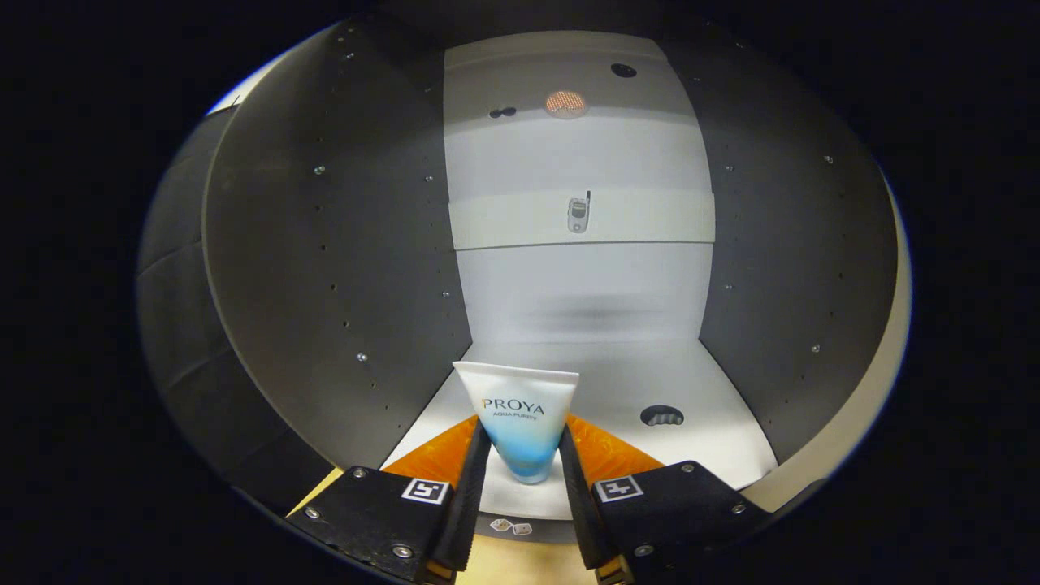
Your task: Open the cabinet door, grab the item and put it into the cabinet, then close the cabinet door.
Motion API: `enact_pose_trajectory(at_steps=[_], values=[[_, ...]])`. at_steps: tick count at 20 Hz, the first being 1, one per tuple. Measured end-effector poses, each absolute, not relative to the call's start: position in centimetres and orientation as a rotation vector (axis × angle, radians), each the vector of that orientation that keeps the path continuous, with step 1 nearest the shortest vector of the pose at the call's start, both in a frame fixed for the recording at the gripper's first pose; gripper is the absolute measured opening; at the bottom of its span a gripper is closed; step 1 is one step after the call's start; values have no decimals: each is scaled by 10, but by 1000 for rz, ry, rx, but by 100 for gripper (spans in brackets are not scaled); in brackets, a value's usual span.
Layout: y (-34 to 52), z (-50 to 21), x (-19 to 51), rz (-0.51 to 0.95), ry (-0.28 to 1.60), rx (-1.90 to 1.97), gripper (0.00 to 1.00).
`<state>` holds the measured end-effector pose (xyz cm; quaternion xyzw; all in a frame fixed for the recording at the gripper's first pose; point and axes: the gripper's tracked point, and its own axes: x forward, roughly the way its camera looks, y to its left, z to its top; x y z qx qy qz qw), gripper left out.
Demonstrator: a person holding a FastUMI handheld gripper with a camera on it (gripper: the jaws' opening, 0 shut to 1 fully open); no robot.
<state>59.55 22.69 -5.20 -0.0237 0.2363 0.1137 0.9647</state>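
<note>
A white and blue tube [520, 418] stands upright between my fingers, its flat crimped end up and its blue end down. My gripper [524, 459] is shut on the tube, one finger pressing each side of its lower part. The tube hangs just inside the open cabinet, above the white bottom shelf [715, 447]. Grey side walls [325, 268] of the cabinet rise left and right of the tube. A white middle shelf [650, 219] crosses the cabinet beyond it.
A small flip phone [578, 214] lies on the middle shelf. A round hole [661, 416] is cut in the bottom shelf to the right of the tube. The cabinet's pale front edge [873, 382] curves down the right side. A round grille [565, 103] sits high on the back wall.
</note>
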Motion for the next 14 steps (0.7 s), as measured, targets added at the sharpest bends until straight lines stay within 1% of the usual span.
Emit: enact_pose_trajectory(at_steps=[3, 7, 8, 10, 11, 12, 14], values=[[226, -66, 600, 229, 516, -61, 51], [229, -64, 601, 242, 492, -68, 54], [226, -61, 601, 239, 481, -71, 59], [223, -54, 600, 216, 447, -82, 75], [221, -49, 598, 204, 424, -86, 81], [219, -44, 594, 197, 400, -88, 88], [218, -30, 581, 192, 345, -89, 94]])
